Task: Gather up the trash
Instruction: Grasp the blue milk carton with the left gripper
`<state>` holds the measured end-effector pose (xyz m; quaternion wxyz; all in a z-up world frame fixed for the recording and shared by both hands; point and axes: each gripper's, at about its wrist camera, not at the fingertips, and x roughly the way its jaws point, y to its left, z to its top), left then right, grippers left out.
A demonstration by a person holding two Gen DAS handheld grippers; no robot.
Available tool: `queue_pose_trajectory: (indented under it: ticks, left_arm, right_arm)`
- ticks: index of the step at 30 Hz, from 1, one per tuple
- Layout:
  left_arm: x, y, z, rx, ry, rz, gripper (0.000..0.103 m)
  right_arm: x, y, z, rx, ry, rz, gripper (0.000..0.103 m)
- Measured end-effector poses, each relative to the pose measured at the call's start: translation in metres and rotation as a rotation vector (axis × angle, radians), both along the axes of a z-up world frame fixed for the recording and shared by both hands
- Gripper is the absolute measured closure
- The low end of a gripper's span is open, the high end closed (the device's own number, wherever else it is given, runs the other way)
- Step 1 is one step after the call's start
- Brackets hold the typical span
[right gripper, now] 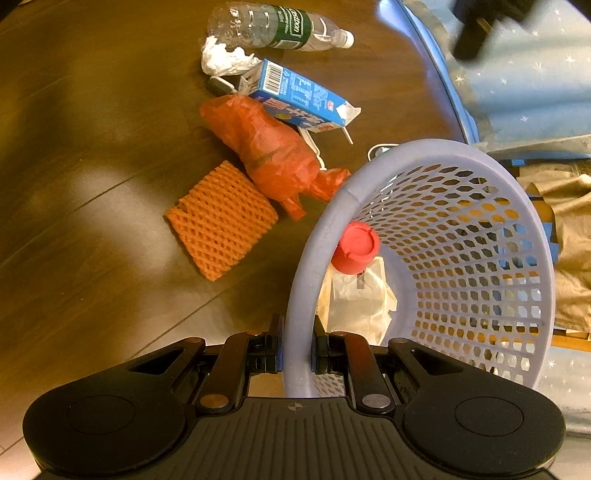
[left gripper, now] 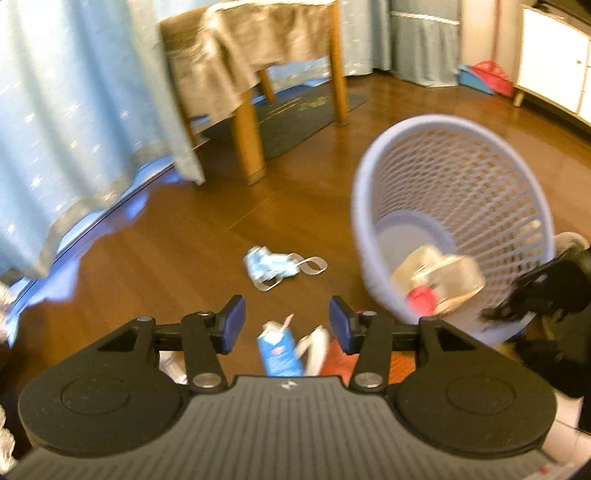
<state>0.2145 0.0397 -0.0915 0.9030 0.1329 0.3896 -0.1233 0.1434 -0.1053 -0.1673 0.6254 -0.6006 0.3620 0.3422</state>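
Right gripper (right gripper: 297, 350): pads clamping the near rim of the lavender mesh basket (right gripper: 480, 258), holding it tilted.
Basket contents: red-capped bottle (right gripper: 355, 248) lying with crumpled clear wrapping against the wall nearest the clamp.
Left gripper (left gripper: 287, 317): jaws standing apart, nothing between the pads; hovering over the floor litter, frame blurring.
Floor litter, right view: blue carton (right gripper: 299, 98) at 12 o'clock of the clamp; orange plastic bag (right gripper: 269, 147) touching it; orange foam net (right gripper: 221, 219) at 10 o'clock; clear water bottle (right gripper: 280, 27) and white tissue (right gripper: 225, 57) lying farthest out.
Left view: face mask (left gripper: 275, 266) lying at 12 o'clock of the fingertips, apart from the basket.
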Motion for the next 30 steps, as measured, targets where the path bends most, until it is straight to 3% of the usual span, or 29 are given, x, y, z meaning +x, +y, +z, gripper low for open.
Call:
queue_pose_trajectory:
  ticks: [11, 21, 30]
  left_arm:
    - [-0.014, 0.048, -0.036, 0.018, 0.077, 0.126, 0.058]
    - [-0.009, 0.035, -0.089, -0.004, 0.175, 0.128, 0.058]
    - [0.007, 0.019, -0.126, -0.045, 0.214, 0.150, 0.058]
  right_arm:
    - [0.011, 0.006, -0.005, 0.000, -0.003, -0.010, 0.093]
    - [0.009, 0.008, -0.010, -0.026, -0.022, 0.017, 0.093]
    - [0.017, 0.010, -0.009, -0.024, -0.028, -0.002, 0.093]
